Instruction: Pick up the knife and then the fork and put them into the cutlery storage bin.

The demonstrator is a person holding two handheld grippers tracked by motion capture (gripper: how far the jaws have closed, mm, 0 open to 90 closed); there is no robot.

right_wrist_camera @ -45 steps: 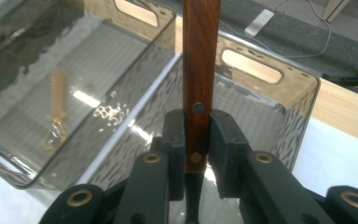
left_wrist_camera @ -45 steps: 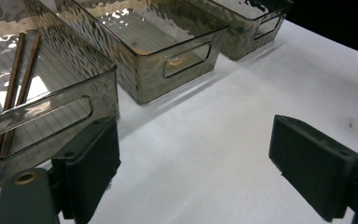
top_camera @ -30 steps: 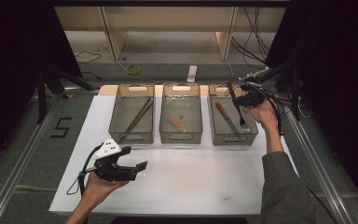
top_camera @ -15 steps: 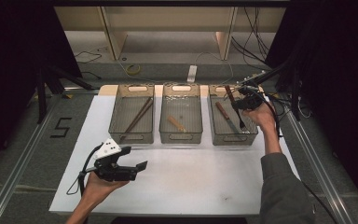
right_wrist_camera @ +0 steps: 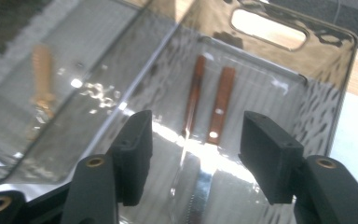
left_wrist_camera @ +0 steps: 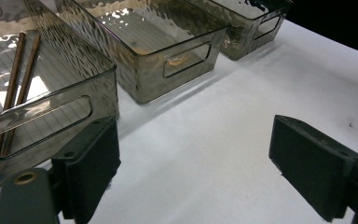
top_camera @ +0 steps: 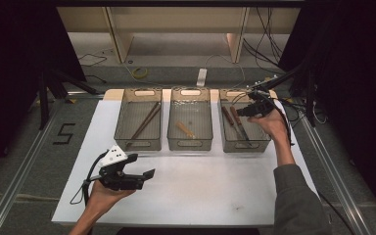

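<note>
Two brown-handled knives (right_wrist_camera: 205, 135) lie side by side in the right bin (top_camera: 261, 145).

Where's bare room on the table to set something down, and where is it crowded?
Free: the white tabletop in front of the three bins, between the left hand-held gripper and the sleeve. Crowded: the right bin, holding two knives under the right hand-held gripper; the bins stand close together.

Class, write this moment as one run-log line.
right hand-held gripper: jaws just opened, nothing between | two knives: in right bin | left hand-held gripper: open, over table
</note>
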